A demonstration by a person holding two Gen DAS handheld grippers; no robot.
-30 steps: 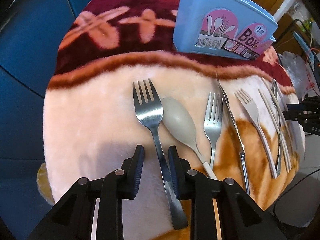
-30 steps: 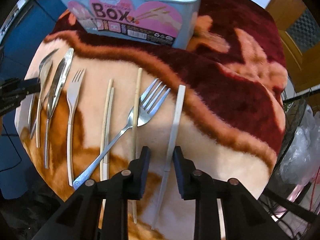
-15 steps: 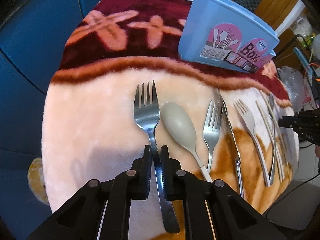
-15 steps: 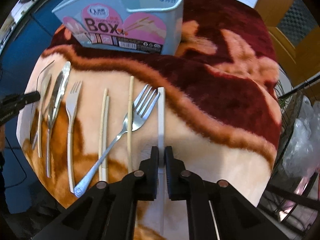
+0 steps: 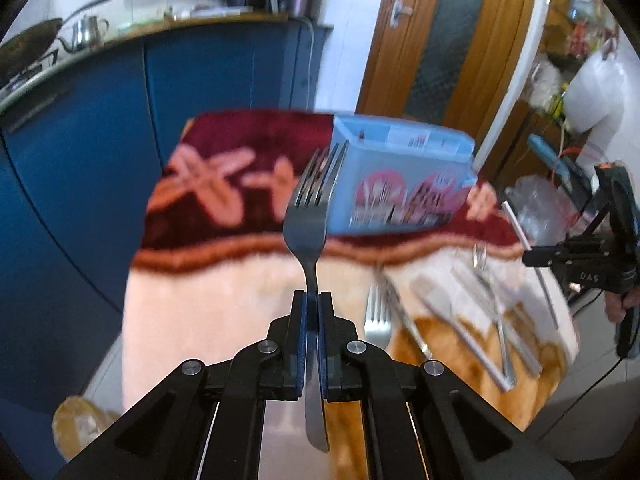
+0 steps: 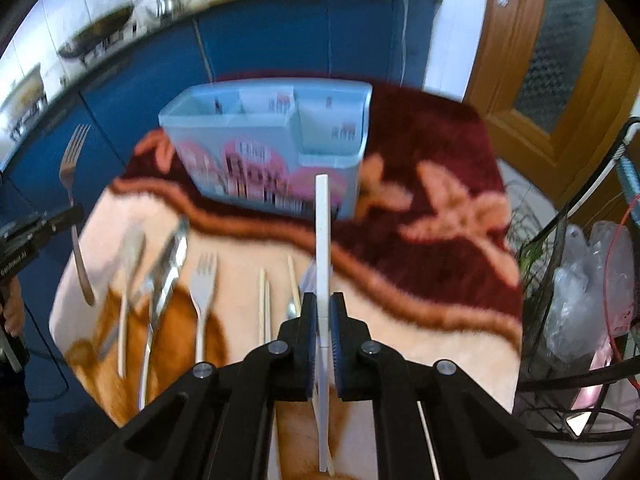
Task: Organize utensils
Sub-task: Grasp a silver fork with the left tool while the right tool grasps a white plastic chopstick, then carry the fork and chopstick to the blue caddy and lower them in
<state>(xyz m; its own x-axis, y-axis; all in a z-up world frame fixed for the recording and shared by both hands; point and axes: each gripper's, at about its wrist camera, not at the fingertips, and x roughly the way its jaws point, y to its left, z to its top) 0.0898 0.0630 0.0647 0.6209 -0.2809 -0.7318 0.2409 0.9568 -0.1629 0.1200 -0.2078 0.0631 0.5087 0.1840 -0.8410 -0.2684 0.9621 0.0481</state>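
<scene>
Left wrist view: my left gripper is clamped on the neck of a steel fork, tines pointing away from me and handle running back between the pads. I hold it low on the shaft so the head stays free to drop into the blue utensil box, which stands ahead and slightly right of the tines. A second ago the fork lay flat on the blanket with my jaws apart around it; now it is lifted clear, with the other cutlery left lying to my right.

Right wrist view: my right gripper is pinched shut on a white chopstick, which stands up straight toward the box just beyond its tip. A second ago it lay slanted between open jaws; now it is raised off the blanket, aligned for the compartments.
</scene>
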